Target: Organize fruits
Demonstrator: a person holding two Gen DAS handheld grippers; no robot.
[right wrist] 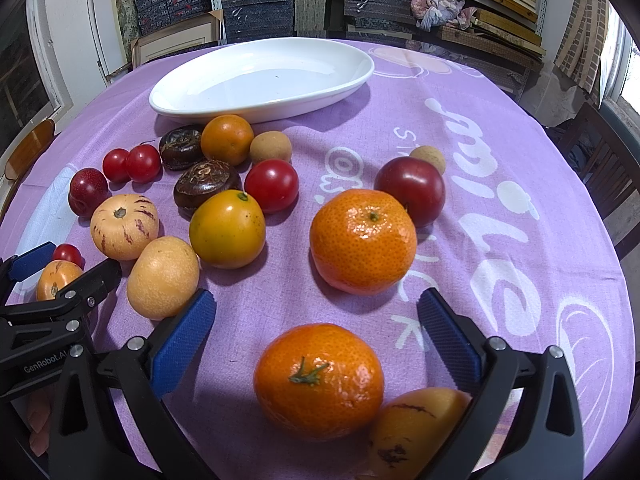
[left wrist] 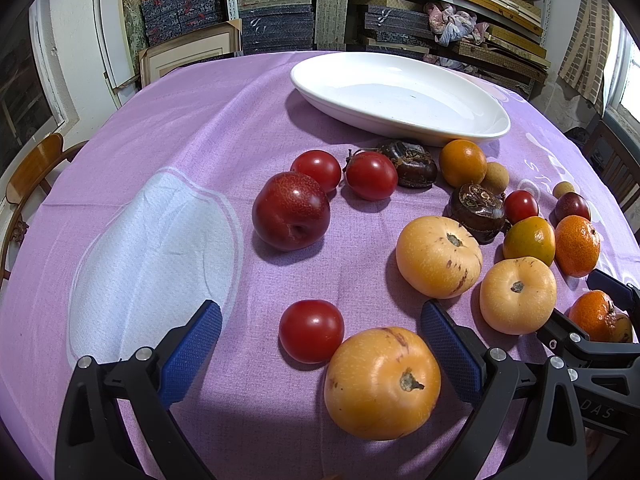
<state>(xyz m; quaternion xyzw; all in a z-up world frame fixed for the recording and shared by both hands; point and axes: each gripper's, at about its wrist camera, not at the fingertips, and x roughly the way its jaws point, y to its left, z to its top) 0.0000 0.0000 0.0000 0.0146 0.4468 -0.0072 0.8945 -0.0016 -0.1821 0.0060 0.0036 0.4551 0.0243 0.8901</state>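
Many fruits lie loose on a purple tablecloth in front of an empty white oval dish. My left gripper is open, with a yellow-orange melon-like fruit and a red tomato between its blue fingers. My right gripper is open too, a mandarin lying between its fingers and a second mandarin just beyond. A dark red plum, more tomatoes and dark brown fruits lie further out.
The other gripper shows at the right edge of the left wrist view and at the left edge of the right wrist view. Wooden chairs stand at the table's sides. Shelves of boxes fill the back wall.
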